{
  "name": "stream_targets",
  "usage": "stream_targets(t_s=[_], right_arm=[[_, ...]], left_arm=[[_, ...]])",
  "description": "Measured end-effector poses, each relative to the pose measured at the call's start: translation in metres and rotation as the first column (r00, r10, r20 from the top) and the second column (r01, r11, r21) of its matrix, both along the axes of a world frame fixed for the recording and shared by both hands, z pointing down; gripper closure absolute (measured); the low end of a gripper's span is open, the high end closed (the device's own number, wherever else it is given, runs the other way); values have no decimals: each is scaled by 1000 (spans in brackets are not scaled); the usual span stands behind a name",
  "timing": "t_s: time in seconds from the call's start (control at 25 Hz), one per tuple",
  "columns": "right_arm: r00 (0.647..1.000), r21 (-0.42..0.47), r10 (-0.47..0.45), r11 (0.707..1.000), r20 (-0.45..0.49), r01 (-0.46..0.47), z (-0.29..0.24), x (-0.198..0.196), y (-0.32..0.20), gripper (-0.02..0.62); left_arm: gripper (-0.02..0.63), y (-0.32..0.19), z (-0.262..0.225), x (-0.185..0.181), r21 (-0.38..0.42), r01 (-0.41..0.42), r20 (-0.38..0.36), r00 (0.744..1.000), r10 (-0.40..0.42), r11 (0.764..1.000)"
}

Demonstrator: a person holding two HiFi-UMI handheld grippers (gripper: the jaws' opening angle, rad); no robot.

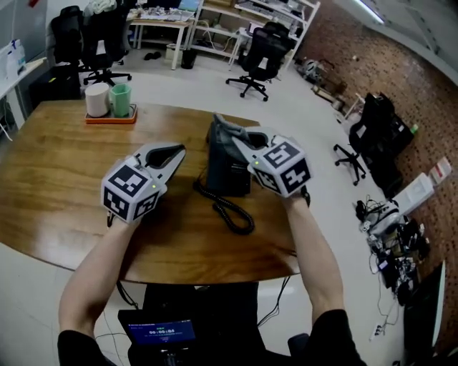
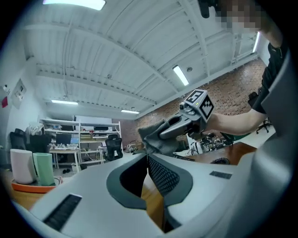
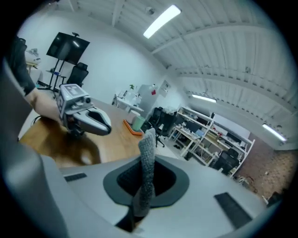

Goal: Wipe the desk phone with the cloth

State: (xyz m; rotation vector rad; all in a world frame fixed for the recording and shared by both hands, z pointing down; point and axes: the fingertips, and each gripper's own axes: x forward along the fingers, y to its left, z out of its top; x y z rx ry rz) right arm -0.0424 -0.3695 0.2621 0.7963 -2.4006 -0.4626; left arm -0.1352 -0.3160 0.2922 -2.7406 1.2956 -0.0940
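Head view shows an orange tray (image 1: pixel 111 119) at the far left of the round wooden table (image 1: pixel 57 186). A white cup (image 1: pixel 96 99) and a green cup (image 1: pixel 120 100) stand side by side in it; what the cups hold cannot be made out.

The dark desk phone (image 1: pixel 227 171) stands near the middle of the table, and its coiled cord (image 1: pixel 230 211) loops across the wood toward the near edge. The right gripper (image 1: pixel 236 138) is clamped on a grey cloth (image 1: pixel 222 129), which lies against the top of the phone. In the right gripper view the cloth (image 3: pixel 148 158) rises as a narrow strip pinched between the jaws.

The left gripper (image 1: pixel 177 151) is held just left of the phone, apart from it. In the left gripper view its jaws are drawn together with only a sliver of table showing between them, and they hold nothing.

The tray sits well away from both grippers. Bare wood stretches to the left of the phone and in front of it, up to the near edge. The phone is closer to the right rim of the table. Past the far edge the floor is open. A black office chair (image 1: pixel 259 61) stands there in front of white shelves (image 1: pixel 279 11), and a second black chair (image 1: pixel 351 159) stands off to the right.
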Motion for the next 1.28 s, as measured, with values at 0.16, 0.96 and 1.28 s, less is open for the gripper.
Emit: stream_targets(t_s=[0.16, 0.96, 1.28], right_arm=[[997, -34, 34, 999, -68, -36, 19, -27, -51, 569], [843, -126, -324, 946, -429, 300, 106, -20, 85, 569], [991, 54, -25, 998, -132, 32, 13, -34, -34, 569]], left_arm=[[597, -2, 1, -8, -18, 1, -66, 998, -2, 1000], [597, 1, 4, 0, -39, -2, -48, 999, 0, 999], [597, -1, 10, -8, -52, 1, -70, 998, -5, 999]])
